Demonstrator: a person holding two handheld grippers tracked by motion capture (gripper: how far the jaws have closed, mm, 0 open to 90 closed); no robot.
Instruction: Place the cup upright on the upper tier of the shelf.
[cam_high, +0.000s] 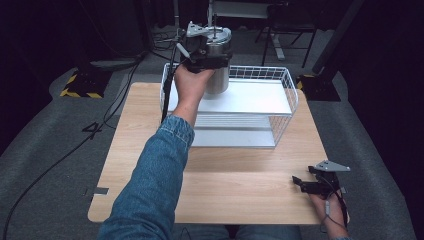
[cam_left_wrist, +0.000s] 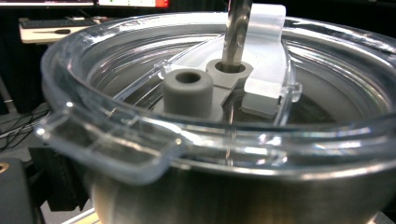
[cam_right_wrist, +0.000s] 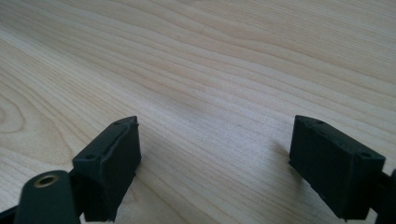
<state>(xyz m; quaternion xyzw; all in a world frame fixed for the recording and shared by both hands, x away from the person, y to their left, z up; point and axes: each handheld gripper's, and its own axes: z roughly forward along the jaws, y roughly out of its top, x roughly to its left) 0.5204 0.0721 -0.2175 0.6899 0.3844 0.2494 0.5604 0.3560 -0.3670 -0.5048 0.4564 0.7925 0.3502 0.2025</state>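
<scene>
A stainless steel tumbler (cam_high: 219, 76) with a clear lid (cam_left_wrist: 140, 140) and a metal straw (cam_left_wrist: 236, 32) stands at the back left of the upper shelf of a white wire rack (cam_high: 286, 95). My left gripper (cam_high: 207, 61) is at the tumbler's upper body, jaws closed around it, held by a hand in a denim sleeve. In the left gripper view the tumbler's rim and lid sit very close. My right gripper (cam_high: 306, 183) rests low over the wooden table (cam_high: 225, 192) at the near right. Its black fingers (cam_right_wrist: 109, 161) stand wide open with bare wood between them.
The rack takes up the far middle and right of the table, with a lower white shelf (cam_high: 235, 137) under the top one. Cables (cam_high: 60, 160) trail over the grey floor at the left. A yellow-and-black striped base (cam_high: 80, 86) and stand legs (cam_high: 280, 47) lie beyond the table.
</scene>
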